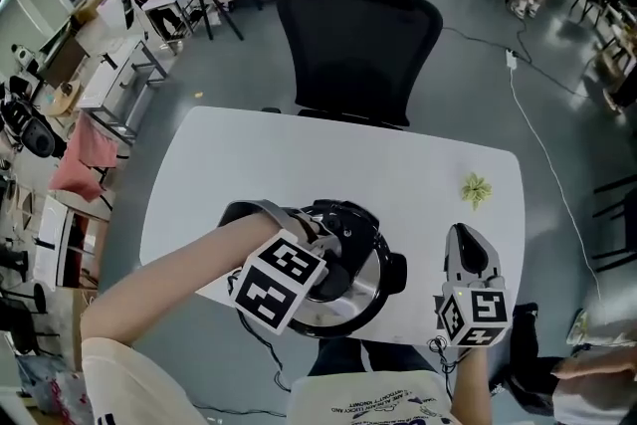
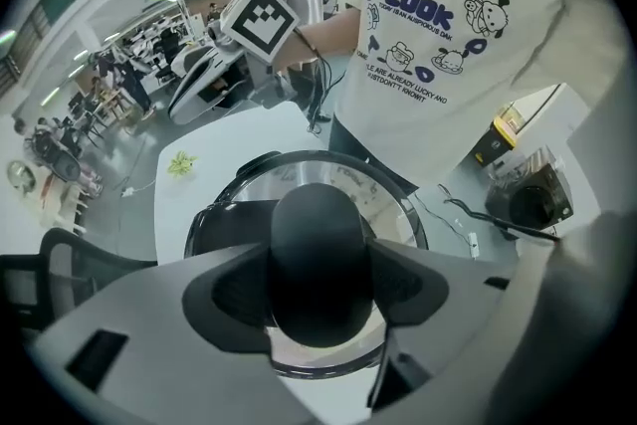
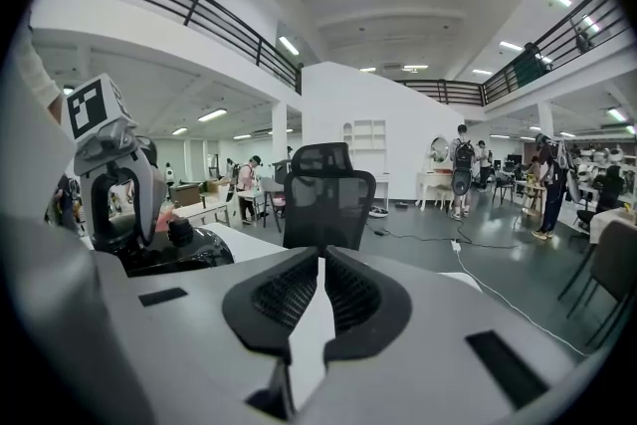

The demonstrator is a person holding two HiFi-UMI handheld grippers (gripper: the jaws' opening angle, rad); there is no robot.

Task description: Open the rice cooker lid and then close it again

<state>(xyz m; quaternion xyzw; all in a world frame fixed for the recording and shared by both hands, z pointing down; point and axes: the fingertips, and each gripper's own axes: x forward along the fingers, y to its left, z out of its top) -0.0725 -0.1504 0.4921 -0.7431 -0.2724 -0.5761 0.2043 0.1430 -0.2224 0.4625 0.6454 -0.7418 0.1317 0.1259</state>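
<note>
The black rice cooker (image 1: 350, 214) stands near the front edge of the white table (image 1: 249, 164). Its glass lid with a steel rim (image 1: 370, 299) lies over the pot; I cannot tell whether it rests on it or is raised. My left gripper (image 1: 330, 249) points steeply down over it. In the left gripper view the lid's black knob (image 2: 317, 264) fills the gap between the jaws, with the left gripper (image 2: 318, 266) shut on it. My right gripper (image 1: 461, 236) lies to the right of the cooker, shut and empty (image 3: 321, 259).
A small green object (image 1: 476, 188) lies on the table at the right. A black office chair (image 1: 358, 35) stands behind the table's far edge. A cable (image 1: 542, 154) runs across the floor on the right. People and desks fill the far room.
</note>
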